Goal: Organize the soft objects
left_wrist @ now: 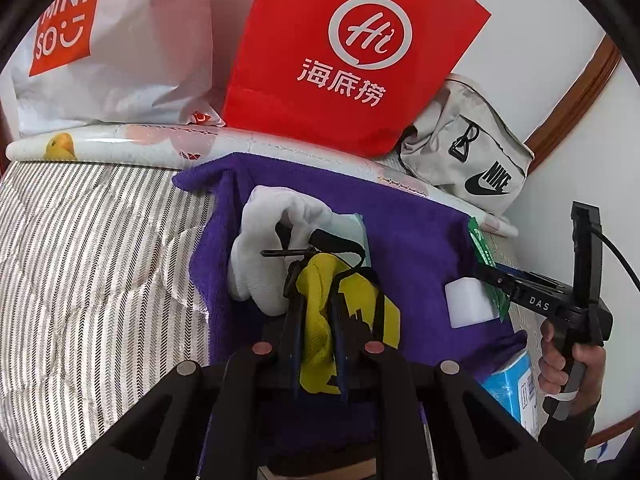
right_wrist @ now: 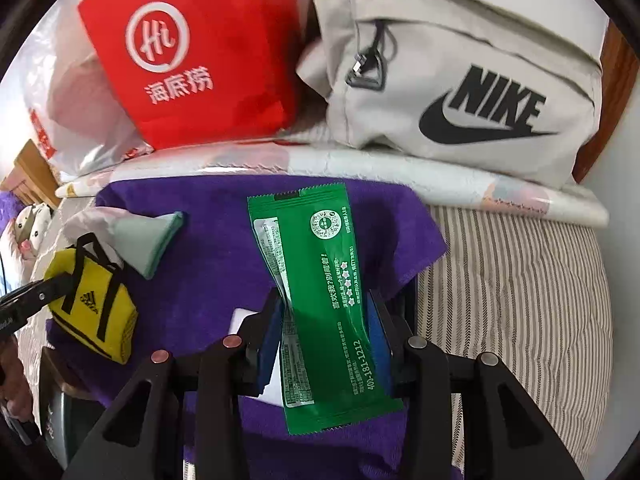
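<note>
In the left wrist view my left gripper [left_wrist: 316, 292] is shut on a small yellow bag [left_wrist: 316, 320] with black straps, held just above a purple towel [left_wrist: 408, 232]. A white sock [left_wrist: 264, 240] lies bunched on the towel right behind the bag. A white foam block [left_wrist: 468, 304] rests on the towel's right side. My right gripper [right_wrist: 324, 312] is shut on a flat green packet [right_wrist: 320, 248], held over the purple towel [right_wrist: 216, 248]. From that view the yellow bag [right_wrist: 92, 308] hangs at the left in the left gripper [right_wrist: 48, 284], beside a pale green cloth [right_wrist: 160, 236].
A red bag [left_wrist: 344, 52], a white Miniso bag [left_wrist: 120, 48] and a grey Nike bag [right_wrist: 460, 72] stand at the back behind a rolled printed sheet [left_wrist: 120, 144]. Striped bedding [left_wrist: 88, 260] spreads on both sides of the towel. A blue pack [left_wrist: 512, 388] lies near a hand [left_wrist: 560, 356].
</note>
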A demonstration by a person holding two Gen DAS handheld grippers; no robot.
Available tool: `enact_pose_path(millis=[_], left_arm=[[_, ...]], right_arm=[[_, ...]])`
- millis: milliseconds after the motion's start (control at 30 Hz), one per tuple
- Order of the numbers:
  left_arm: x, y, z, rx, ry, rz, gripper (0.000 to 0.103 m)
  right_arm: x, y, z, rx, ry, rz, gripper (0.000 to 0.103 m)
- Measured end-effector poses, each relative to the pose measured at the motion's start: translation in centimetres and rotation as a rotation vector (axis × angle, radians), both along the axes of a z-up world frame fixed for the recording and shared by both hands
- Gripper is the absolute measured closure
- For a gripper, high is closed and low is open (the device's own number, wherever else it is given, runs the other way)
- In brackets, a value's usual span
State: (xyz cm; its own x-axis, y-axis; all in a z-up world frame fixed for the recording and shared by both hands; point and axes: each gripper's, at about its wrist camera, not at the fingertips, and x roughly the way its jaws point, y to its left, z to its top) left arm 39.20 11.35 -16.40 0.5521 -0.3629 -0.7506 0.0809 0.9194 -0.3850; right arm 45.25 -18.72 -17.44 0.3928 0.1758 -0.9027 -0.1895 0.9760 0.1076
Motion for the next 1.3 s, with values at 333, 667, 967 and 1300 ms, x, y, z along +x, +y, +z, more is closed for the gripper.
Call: enact_pose_path(millis=[333,667,967,1300], left_arm=[[0.0,0.0,-0.3,0.01,0.036,-0.002,0.088],[-1.1,0.3,-0.2,0.03,0.096,0.009,0.067],[-4.5,1.3,2.4,0.035,0.073,0.037,0.056],[-12.1,0.9,5.7,0.082,0.0,0.012,0.056]], right_arm=[[0.5,0.1,-0.9,0.011,0.03,0.003,0.06],[-0.6,-0.3,1.1,0.028,-0.015,0.008,0.028],[-4.8,-0.2,5.3,0.048,-0.097,0.013,0.028],[-12.6,0.2,9.4,0.112,-0.172,0.042,0.028]])
